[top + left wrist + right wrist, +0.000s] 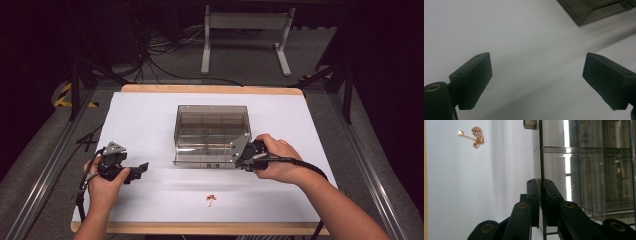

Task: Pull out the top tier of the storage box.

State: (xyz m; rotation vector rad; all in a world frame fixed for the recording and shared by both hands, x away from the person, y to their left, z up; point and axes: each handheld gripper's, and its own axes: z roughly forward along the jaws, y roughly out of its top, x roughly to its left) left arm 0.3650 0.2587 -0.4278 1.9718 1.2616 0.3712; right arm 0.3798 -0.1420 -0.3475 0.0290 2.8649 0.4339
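A smoky clear box [212, 125] with inner compartments stands mid-table. My right gripper [240, 151] is at its front right corner, jaws shut on the thin clear panel [541, 157] along the box's front; the panel runs edge-on between the pads in the right gripper view. The divided interior of the box [586, 170] lies beyond it. A small gold chain [211, 198] [475, 136] lies loose on the white sheet near the front edge. My left gripper [142, 169] [537, 58] rests at the left, jaws wide open over bare sheet, with a box corner [594, 10] farther off.
The white sheet [150, 115] covers a wooden table whose edge shows at front and back. Behind the table stand a white metal frame [245, 35] and loose black cables [150, 55] on the floor. Metal rails run along both sides.
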